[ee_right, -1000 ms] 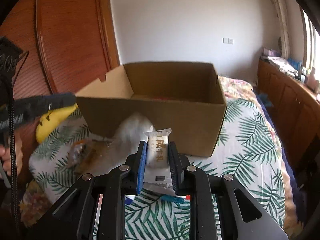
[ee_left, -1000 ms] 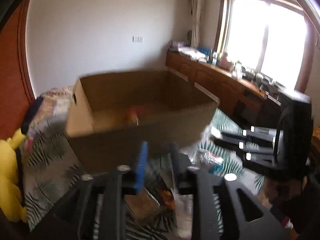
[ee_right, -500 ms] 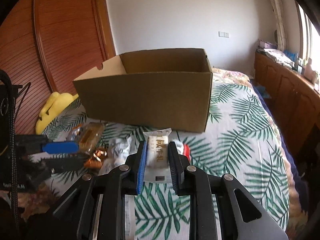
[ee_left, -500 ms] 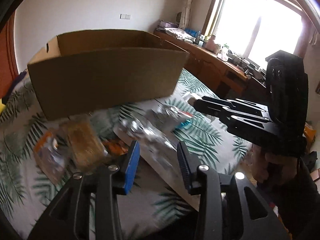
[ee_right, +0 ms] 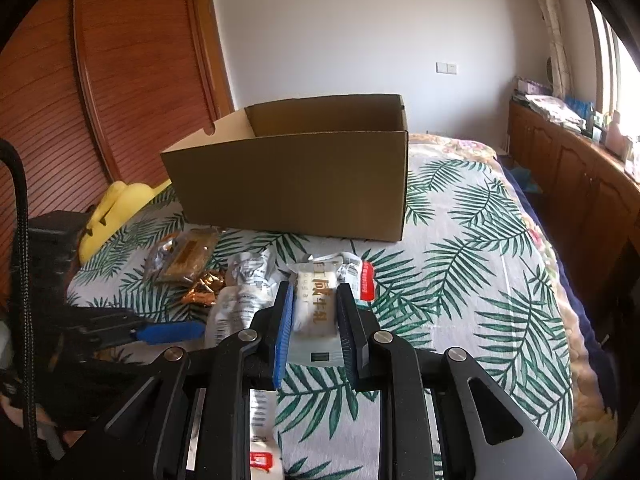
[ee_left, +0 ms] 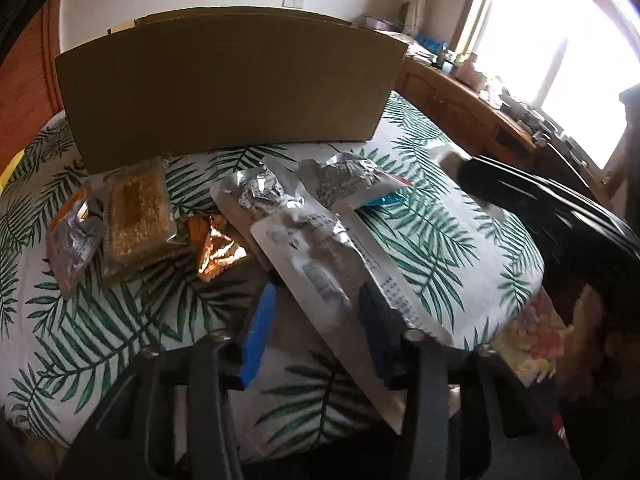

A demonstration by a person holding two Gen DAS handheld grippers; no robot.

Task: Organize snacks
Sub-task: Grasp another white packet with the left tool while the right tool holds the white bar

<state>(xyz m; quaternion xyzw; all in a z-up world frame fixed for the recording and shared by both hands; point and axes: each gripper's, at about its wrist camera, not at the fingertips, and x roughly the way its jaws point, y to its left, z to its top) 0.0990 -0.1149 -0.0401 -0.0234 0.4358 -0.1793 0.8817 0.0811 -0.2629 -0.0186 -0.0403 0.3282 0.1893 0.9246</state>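
Box: a brown cardboard box (ee_right: pixel 296 176) sits open-topped on the bed, at the far side of the leaf-print bedspread (ee_right: pixel 480 240); its inside is hidden from both views.
Snacks: a loose heap lies on the bedspread just in front of the box.
Left of heap: a clear packet of golden crumbly cake (ee_left: pixel 138 216) beside a small silver-and-orange packet (ee_left: pixel 74 242).
Middle of heap: a crumpled gold foil wrapper (ee_left: pixel 216 252) and a crinkled silver packet (ee_left: pixel 260 196).
Long pouch: a long white pouch (ee_left: pixel 320 280) runs from the heap toward the left gripper, lying over the other packets.
Left gripper (ee_left: pixel 316 320): its jaws are opening, blue pads spread on either side of the long white pouch; the pads do not seem to press it.
Right gripper (ee_right: pixel 314 312): pressed together on a white snack bar (ee_right: pixel 314 306) with printed characters, gripping its sides above the bedspread.
Behind the bar: another white packet with a red end (ee_right: pixel 366 280) lies on the bedspread.
Yellow toy (ee_right: pixel 112 212): it lies at the left edge of the bed, next to the box.
Room: a wooden cabinet (ee_right: pixel 576 168) runs along the window side, its top cluttered.
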